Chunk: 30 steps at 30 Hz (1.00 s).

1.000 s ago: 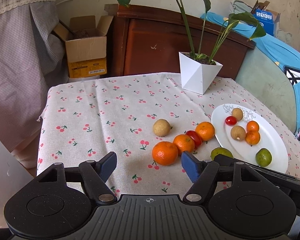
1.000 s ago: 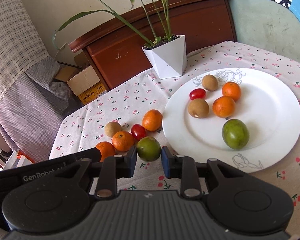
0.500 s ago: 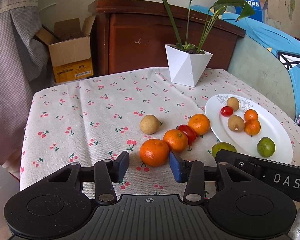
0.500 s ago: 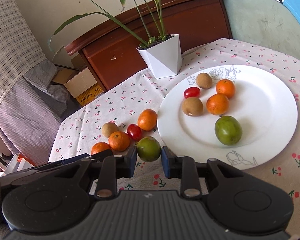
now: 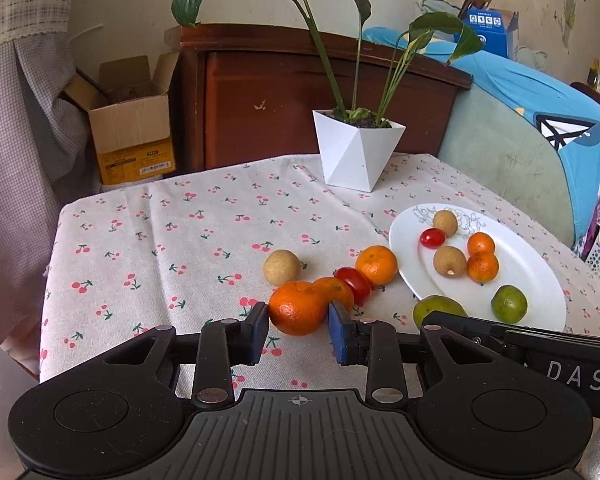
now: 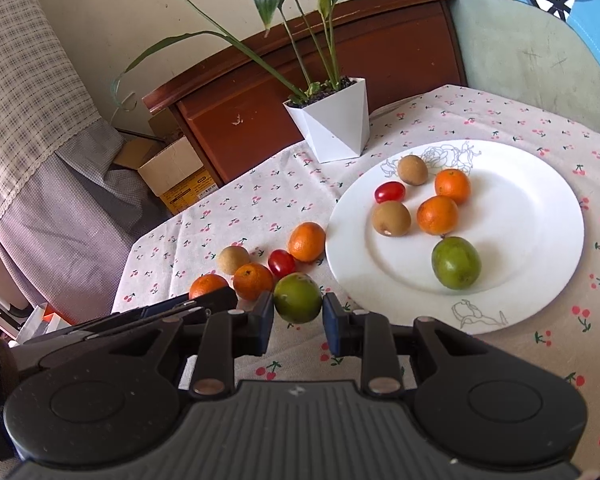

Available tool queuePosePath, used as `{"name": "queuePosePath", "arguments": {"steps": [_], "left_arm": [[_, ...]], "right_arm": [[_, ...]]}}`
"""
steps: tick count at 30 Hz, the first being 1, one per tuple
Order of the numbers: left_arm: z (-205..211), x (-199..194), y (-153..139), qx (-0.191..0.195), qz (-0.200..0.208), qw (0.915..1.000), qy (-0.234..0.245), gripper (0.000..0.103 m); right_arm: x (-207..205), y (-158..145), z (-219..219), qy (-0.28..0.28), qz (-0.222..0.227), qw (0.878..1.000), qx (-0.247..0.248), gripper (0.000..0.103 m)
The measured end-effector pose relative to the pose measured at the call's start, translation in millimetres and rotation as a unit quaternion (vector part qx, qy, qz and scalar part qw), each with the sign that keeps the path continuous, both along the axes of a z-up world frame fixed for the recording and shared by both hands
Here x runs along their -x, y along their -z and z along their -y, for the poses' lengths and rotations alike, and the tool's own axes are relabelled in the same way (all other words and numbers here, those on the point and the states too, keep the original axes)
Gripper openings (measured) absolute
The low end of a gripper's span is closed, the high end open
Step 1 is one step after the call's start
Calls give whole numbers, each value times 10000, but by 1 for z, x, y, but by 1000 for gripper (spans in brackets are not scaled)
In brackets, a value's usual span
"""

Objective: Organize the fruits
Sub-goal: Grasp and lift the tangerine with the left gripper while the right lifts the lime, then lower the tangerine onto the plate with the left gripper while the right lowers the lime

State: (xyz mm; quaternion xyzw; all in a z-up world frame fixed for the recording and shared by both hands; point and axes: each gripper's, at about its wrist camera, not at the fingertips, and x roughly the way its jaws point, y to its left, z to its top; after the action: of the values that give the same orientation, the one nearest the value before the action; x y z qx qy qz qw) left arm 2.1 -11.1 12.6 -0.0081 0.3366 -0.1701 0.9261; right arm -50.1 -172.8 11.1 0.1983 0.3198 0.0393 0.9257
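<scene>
My left gripper [image 5: 299, 327] is shut on the nearest orange [image 5: 298, 307], which rests on the cherry-print cloth. Behind it lie another orange [image 5: 337, 288], a red tomato [image 5: 354, 280], a third orange [image 5: 377, 265] and a tan round fruit [image 5: 281, 267]. My right gripper [image 6: 297, 315] is shut on a green fruit [image 6: 298, 297], just left of the white plate [image 6: 540, 216]. The plate holds two oranges, two tan fruits, a red tomato [image 6: 389, 192] and a green fruit [image 6: 456, 263].
A white plant pot [image 5: 356, 155] stands at the back of the table. A wooden cabinet [image 5: 284, 92] and a cardboard box [image 5: 130, 120] stand behind the table. A chair with blue cloth [image 5: 540, 128] is at the right. The table's left edge [image 5: 50, 280] is near.
My left gripper moved forward and closed from wide open onto the nearest orange. My right gripper kept hold of the green fruit and shifted slightly.
</scene>
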Motion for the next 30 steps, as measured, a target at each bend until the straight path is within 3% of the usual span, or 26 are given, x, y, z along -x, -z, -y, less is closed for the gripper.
{"name": "queuePosePath", "arguments": {"steps": [11,17,30], "left_arm": [[29,5,-36,586,100,9974,406,30],[55,4,-27,617,-84,9965,551,30],[89,-1,-8,588,-365,9954,666,30]], "right_arm": [[4,-45,57,494,-71,9987,38,27],[10,-31,90,1169,-280,9920,-375,27],[7,-14,109,1575,-529,9836,-701,27]]}}
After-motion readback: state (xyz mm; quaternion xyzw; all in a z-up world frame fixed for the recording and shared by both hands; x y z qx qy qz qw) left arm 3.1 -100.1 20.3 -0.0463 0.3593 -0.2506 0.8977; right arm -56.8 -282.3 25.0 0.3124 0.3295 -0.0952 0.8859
